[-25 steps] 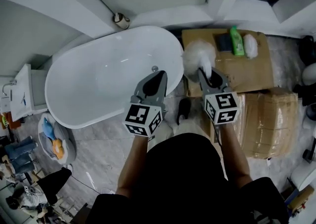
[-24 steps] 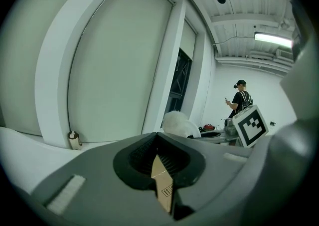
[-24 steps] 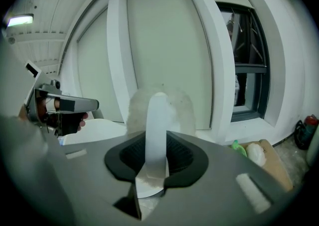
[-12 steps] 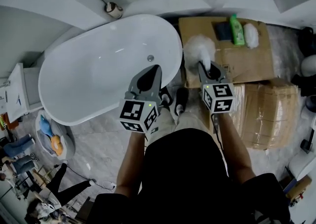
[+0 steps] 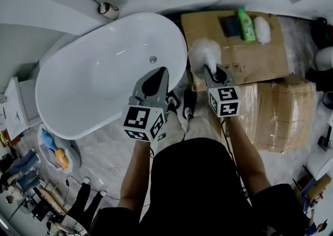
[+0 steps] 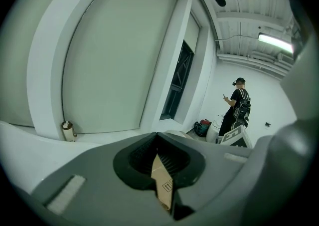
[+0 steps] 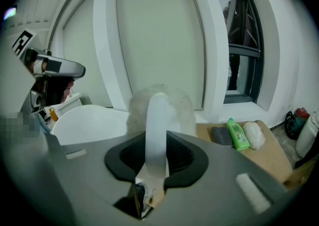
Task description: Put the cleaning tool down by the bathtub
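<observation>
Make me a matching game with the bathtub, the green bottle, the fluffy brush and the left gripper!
Things:
1 bathtub
2 bottle
3 brush
4 left gripper

States:
A held by the right gripper
B shut, empty
C on the cardboard box
D white, with a drain hole

Pairs: 1-D, 2-C, 3-A, 4-B

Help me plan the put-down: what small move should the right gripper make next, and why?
Probably lower the right gripper: it is shut on the white handle of the cleaning tool, and the fluffy head seems to hang above the cardboard box beside the bathtub, not yet set down.
</observation>
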Available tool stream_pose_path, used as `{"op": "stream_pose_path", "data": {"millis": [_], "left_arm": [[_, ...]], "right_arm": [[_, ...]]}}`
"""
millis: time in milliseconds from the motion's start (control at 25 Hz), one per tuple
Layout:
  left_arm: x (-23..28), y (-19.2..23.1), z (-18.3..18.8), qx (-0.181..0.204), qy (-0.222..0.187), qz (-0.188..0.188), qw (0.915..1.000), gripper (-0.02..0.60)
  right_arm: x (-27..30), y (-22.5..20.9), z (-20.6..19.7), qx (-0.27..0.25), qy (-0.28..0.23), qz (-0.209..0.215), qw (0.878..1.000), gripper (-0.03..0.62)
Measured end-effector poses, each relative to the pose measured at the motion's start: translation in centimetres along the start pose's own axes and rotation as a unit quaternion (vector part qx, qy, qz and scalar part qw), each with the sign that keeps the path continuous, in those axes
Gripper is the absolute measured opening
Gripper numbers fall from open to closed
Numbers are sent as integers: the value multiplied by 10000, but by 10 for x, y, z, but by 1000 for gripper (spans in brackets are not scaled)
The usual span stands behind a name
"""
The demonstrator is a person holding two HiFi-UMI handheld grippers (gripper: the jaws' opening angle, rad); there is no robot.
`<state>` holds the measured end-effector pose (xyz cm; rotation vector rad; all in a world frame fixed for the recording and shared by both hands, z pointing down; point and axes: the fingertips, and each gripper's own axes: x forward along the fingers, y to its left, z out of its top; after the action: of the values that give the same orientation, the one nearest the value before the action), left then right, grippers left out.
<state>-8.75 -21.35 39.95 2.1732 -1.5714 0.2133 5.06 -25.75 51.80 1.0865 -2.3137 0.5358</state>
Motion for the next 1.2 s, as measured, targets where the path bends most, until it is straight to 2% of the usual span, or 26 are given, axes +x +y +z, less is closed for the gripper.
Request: {"op": "stream_pose_path", "data": {"millis": [520,1040,1200], "left_arm": [[37,14,-30,-85,359,-166,9992,-2],[74,25,-67,-77,782,-406,9961,-2],[86,30,-68,-14,835,-477,9954,-2]], "right_arm": [[50,-17,-56,-48,493,-69,9987,91],[109,-46,-103,243,896,-452,9947,89],[124,-48,-113,245,1071,-421,9931,89]]}}
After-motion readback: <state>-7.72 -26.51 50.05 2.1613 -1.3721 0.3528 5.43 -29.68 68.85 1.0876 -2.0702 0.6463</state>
